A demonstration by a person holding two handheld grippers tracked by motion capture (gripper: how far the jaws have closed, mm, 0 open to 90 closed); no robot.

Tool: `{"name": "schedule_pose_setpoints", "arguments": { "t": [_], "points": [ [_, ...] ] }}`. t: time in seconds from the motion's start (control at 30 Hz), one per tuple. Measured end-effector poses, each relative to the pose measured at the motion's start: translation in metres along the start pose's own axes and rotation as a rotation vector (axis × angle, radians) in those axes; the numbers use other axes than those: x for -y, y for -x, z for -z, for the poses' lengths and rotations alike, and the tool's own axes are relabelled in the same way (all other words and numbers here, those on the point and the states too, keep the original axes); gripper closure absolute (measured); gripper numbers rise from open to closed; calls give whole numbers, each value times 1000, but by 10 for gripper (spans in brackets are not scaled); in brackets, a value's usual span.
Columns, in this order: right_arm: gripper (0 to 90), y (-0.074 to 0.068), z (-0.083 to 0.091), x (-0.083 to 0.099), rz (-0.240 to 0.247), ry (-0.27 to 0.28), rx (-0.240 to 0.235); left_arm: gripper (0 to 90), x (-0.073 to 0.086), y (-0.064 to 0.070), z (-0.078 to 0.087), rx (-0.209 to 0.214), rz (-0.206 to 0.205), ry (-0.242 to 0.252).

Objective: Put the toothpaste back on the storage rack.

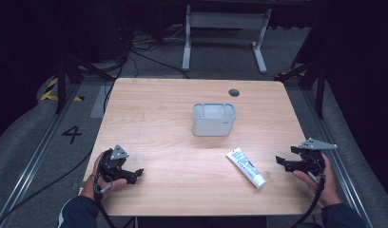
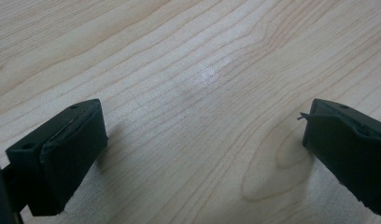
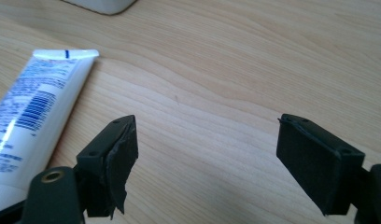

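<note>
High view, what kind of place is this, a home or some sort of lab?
Most likely a lab or recording studio, not a home: a bare wooden table stands on grey floor with loose cables, a painted floor number 4, and dark curtains around.

Bare wood lies all around the grey container (image 1: 214, 119): wide open to its left, behind it and in front. Only the white tube (image 1: 246, 167) lies flat near its front right, a low obstacle on the table (image 1: 149, 114).
</note>
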State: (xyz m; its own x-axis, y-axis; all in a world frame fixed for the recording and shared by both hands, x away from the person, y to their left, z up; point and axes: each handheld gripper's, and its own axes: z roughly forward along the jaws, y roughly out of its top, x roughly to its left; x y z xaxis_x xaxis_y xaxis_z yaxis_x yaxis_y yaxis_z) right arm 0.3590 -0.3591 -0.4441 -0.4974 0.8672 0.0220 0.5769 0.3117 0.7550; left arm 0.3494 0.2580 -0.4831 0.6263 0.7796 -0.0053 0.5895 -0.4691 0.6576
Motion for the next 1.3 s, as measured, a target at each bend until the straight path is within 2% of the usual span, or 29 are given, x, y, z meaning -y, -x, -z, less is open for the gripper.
{"name": "schedule_pose_setpoints", "arguments": {
  "t": [0.63, 0.83, 0.9, 1.03, 1.3],
  "points": [
    [228, -31, -5, -24, 82, -10, -67, 2, 0, 0, 0, 0, 0, 0],
    [237, -46, -13, -30, 118, -26, -98, 1, 0, 0, 0, -9, -2, -3],
    [240, -54, -17, -34, 148, -37, -112, 1, 0, 0, 0, -5, 4, -6],
    [254, -64, -23, -38, 176, -66, -103, 1, 0, 0, 0, -6, 4, -6],
    [259, -79, -33, -45, 203, -83, -121, 1, 0, 0, 0, -6, 4, -6]
  ]
}}
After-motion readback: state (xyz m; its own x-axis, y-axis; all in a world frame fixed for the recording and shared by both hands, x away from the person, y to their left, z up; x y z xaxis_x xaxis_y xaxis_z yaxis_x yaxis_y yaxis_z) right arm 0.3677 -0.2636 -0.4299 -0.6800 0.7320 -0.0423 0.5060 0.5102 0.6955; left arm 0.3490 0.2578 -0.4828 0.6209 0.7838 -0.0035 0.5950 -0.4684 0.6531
